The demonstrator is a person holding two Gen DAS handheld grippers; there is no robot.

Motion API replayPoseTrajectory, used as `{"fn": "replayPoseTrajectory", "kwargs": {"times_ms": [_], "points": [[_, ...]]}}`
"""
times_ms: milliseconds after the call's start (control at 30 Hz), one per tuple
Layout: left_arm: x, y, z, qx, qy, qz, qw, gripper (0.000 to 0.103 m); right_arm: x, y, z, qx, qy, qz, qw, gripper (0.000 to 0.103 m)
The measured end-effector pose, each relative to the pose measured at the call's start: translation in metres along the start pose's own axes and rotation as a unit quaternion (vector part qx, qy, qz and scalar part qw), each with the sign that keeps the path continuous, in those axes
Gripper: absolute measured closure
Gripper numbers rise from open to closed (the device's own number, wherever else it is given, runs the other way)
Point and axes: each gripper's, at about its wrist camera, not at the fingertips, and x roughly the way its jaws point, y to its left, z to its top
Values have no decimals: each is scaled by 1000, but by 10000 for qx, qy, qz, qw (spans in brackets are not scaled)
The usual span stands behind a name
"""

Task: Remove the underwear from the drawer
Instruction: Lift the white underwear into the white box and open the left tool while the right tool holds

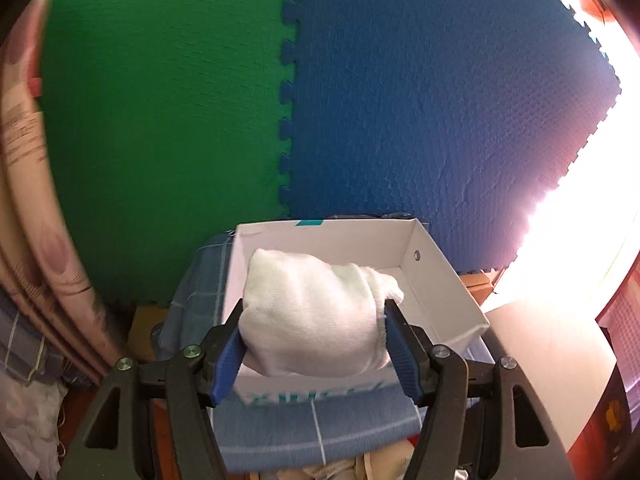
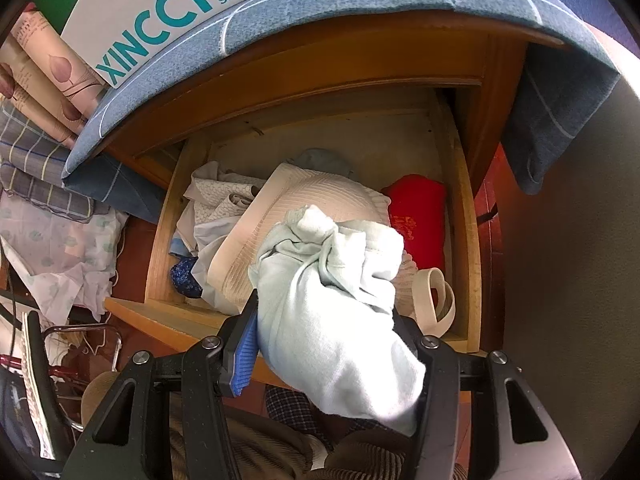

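Clamped between the blue pads of the left gripper (image 1: 316,344) is a white rolled garment (image 1: 316,312), held over the near end of an open white shoe box (image 1: 436,276) that is set on a blue checked cloth (image 1: 316,432). Above the front edge of the open wooden drawer (image 2: 464,216), a pale bluish bundle of underwear (image 2: 336,328) is gripped by the right gripper (image 2: 332,356). Inside that drawer a cream ribbed garment (image 2: 288,216), a red folded cloth (image 2: 418,216) and a cream strap (image 2: 434,300) are seen.
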Motion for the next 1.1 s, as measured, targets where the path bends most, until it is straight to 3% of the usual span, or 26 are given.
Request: {"fn": "replayPoseTrajectory", "kwargs": {"times_ms": [233,400,700,1100], "points": [[80,6,13,-136,631,92,9979,38,0,-2,0,14,1,69,10000,52],[118,16,-5,-272,1007,228,9943,38,0,-2,1,17,6,137,9999,52],[138,31,-36,-611,1544,367,9854,38,0,-1,1,15,14,194,9998,52],[125,9,-49,-409,1806,604,9808,38,1,-1,0,10,1,160,9999,52]]}}
